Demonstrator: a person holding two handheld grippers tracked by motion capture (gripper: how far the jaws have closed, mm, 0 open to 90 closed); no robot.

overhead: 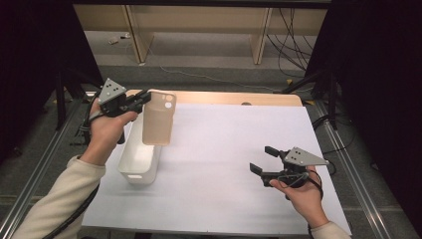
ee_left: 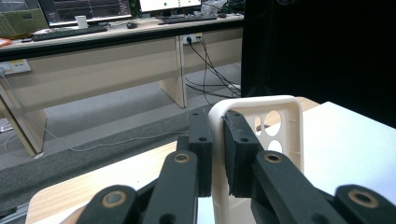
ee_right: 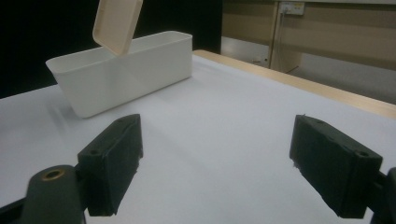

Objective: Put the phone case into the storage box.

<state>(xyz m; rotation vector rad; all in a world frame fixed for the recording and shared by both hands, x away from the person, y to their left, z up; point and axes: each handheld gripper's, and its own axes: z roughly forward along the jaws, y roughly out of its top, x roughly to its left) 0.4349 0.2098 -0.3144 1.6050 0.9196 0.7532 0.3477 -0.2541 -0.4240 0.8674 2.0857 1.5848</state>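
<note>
A white sheet covers the table [overhead: 224,164] in front of you. Your left gripper [overhead: 145,98] pinches the top edge of a beige phone case [overhead: 159,118], which hangs upright over the far end of the white bin [overhead: 141,158]. Your right gripper [overhead: 263,159] sits well apart from the bin, jaws spread wide, gripping nothing.

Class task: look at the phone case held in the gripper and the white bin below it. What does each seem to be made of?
Phone case: probably soft matte plastic or silicone; cream, thin walls, moulded camera holes, no shine. White bin: likely rigid plastic; smooth, even walls, rounded corners, slight sheen.
</note>
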